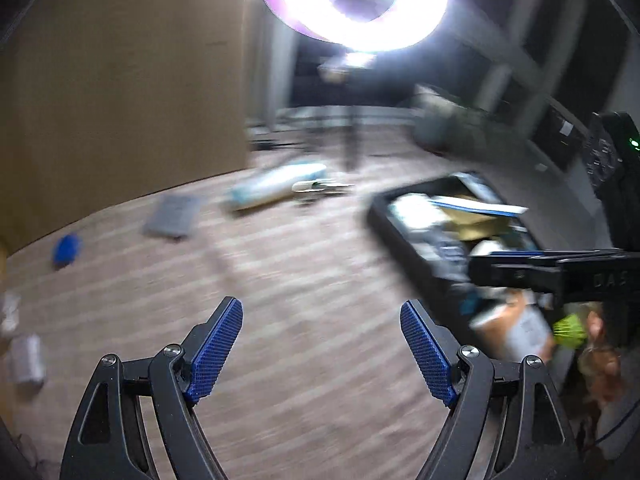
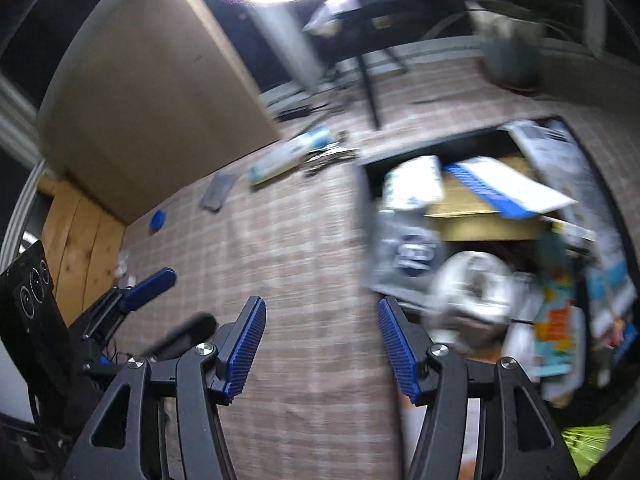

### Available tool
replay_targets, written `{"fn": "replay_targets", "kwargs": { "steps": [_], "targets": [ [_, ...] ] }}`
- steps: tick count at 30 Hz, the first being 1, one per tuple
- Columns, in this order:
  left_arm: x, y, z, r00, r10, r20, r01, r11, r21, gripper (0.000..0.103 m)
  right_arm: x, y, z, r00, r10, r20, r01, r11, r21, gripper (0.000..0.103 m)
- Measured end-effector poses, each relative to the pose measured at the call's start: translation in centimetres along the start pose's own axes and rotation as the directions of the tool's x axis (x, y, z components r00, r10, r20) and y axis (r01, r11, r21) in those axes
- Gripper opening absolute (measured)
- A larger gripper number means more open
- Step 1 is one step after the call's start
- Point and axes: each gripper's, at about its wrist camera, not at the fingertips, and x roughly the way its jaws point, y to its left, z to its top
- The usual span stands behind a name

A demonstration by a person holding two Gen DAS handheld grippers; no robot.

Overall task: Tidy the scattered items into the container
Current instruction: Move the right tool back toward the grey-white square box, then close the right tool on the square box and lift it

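Most of the clutter looks already packed, judging by how full the black rectangular bin (image 2: 618,216) is: flat cartons, a blue-and-white striped box (image 2: 504,188), a tan cardboard piece, a round whitish item and bright printed packets heaped inside, some poking over the rim. Bin sits on the floor to the right in both views, w/ its near corner just past the right gripper (image 2: 322,340). Left to do, approx: a long pale blue-white tube or wrapped roll (image 1: 276,186) lying by the wall, a small whitish plastic-looking thing w/ thin metal bits (image 1: 316,188) touching its right end, a flat grey rectangular pad (image 1: 174,216) near it, a small rounded blue object (image 1: 66,250) further left, plus a couple of pale crumpled wrappers (image 1: 26,360) at the far left edge; a yellow-green bristly thing (image 2: 586,442) lies near the bin's corner, can't tell what it is. All are well apart from the bin. Floor (image 1: 300,320) is woven matting in a brown-beige check, rough-looking; wall is a smooth tan panel. Both tools are empty: left gripper (image 1: 322,346) has its ribbed blue pads (image 1: 218,350) spread wide over bare matting, right gripper's jaws part-spread, nothing between them. Pics are motion-blurred, so finer detail is lost.
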Motion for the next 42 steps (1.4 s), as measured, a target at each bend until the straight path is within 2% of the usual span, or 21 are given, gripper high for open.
{"fn": "replay_targets", "kwargs": {
  "steps": [5, 11, 18, 21, 26, 29, 35, 37, 42],
  "targets": [
    [-3.1, 10.5, -2.5, 0.992, 0.125, -0.009, -0.125, 0.985, -0.118, 0.084, 3.7, 6.6, 0.6, 0.997, 0.053, -0.052, -0.057, 0.995, -0.084, 0.055],
    [-6.0, 22.2, -6.4, 0.968, 0.245, -0.048, -0.249, 0.938, -0.239, 0.084, 9.4, 15.3, 0.3, 0.986, 0.097, -0.137, -0.120, 0.978, -0.172, 0.058],
    [-7.2, 32.1, -9.8, 0.952, 0.286, -0.104, -0.305, 0.892, -0.334, 0.084, 15.6, 24.1, 0.5, 0.972, 0.120, -0.205, -0.167, 0.958, -0.232, 0.058],
    [-6.8, 34.4, -10.4, 0.951, 0.282, -0.124, -0.308, 0.886, -0.348, 0.084, 18.6, 27.6, 0.7, 0.959, 0.140, -0.247, -0.198, 0.953, -0.230, 0.058],
    [-5.8, 36.3, -10.4, 0.954, 0.268, -0.134, -0.298, 0.901, -0.316, 0.084, 22.9, 32.1, 0.9, 0.946, 0.134, -0.297, -0.209, 0.949, -0.237, 0.058],
    [-5.2, 36.8, -10.4, 0.957, 0.253, -0.140, -0.285, 0.908, -0.307, 0.084, 25.1, 34.1, 1.0, 0.930, 0.156, -0.334, -0.236, 0.947, -0.216, 0.058],
    [-3.9, 36.7, -10.0, 0.966, 0.217, -0.143, -0.249, 0.929, -0.275, 0.087, 28.4, 36.3, 1.5, 0.907, 0.168, -0.386, -0.254, 0.950, -0.183, 0.058],
    [-3.4, 36.7, -10.1, 0.963, 0.221, -0.154, -0.255, 0.930, -0.263, 0.088, 29.5, 36.9, 1.5, 0.900, 0.172, -0.400, -0.257, 0.951, -0.170, 0.058],
    [-2.2, 36.9, -10.3, 0.969, 0.184, -0.163, -0.223, 0.937, -0.267, 0.088, 31.2, 37.9, 1.6, 0.885, 0.175, -0.431, -0.262, 0.953, -0.151, 0.058]
  ]
}}
